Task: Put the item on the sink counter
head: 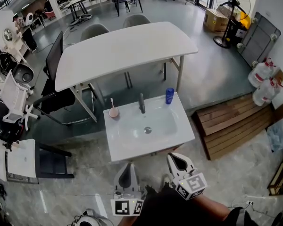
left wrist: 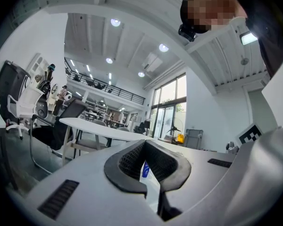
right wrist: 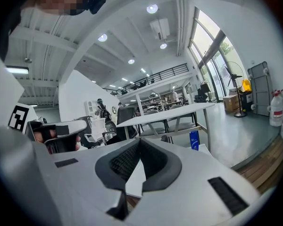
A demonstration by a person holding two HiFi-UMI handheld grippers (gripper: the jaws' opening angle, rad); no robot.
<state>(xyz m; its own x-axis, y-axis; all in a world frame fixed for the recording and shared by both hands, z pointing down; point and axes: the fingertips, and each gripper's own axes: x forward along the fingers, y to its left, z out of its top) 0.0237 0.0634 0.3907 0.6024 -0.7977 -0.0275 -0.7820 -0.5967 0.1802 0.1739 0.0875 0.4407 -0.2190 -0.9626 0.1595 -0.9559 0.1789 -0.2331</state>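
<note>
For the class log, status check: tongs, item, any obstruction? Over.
Shut and empty: left tongs, right tongs, short of counter. On it: blue bottle upright back right, cup back left. Nothing in the way.

Bright, even daylight from windows (right wrist: 212, 65) plus ceiling spots (left wrist: 115, 22); fisheye edges dark, bent; focus sharp.

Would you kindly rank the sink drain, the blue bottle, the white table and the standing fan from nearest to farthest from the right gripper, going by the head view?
From the right gripper:
1. Sink drain, just ahead, slightly left.
2. Blue bottle, straight ahead.
3. White table, farther back, centre.
4. Standing fan, far right corner.
</note>
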